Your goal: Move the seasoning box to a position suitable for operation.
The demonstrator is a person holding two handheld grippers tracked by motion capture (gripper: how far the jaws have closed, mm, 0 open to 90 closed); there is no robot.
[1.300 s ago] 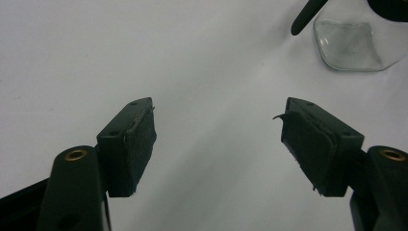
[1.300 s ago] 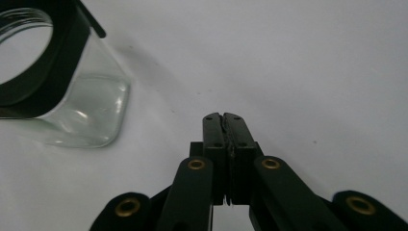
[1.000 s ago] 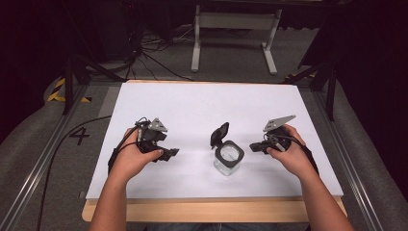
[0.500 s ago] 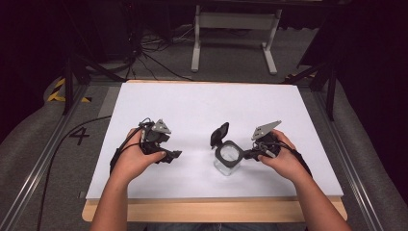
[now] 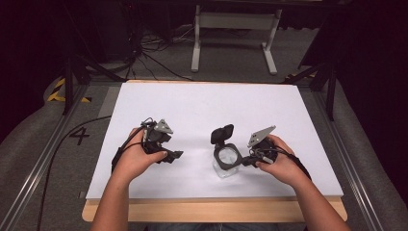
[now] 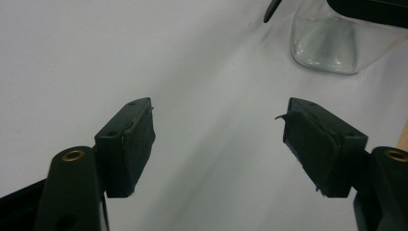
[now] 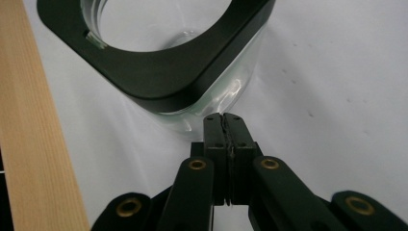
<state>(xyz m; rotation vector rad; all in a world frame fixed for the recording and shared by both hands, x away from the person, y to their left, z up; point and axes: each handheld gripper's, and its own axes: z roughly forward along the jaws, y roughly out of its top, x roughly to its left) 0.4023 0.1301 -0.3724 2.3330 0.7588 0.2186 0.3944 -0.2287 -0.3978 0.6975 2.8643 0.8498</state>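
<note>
Clear square glass jar with black rim (image 5: 226,160), hinged lid up, on white table (image 5: 202,110). Right tongs (image 7: 225,120) clenched empty, tips at jar wall. Left tongs (image 6: 219,139) released, well apart from jar.

One sign can be read: a dark numeral 4 (image 5: 79,135), marked on the grey floor covering (image 5: 33,144) just beside the left edge of the white table sheet (image 5: 202,110), as the high view shows. Near it, further back on the floor, there are yellow and black hazard stripes (image 5: 58,90), which carry no letters. In the 2 gripper views no text, label or brand can be read.
</note>
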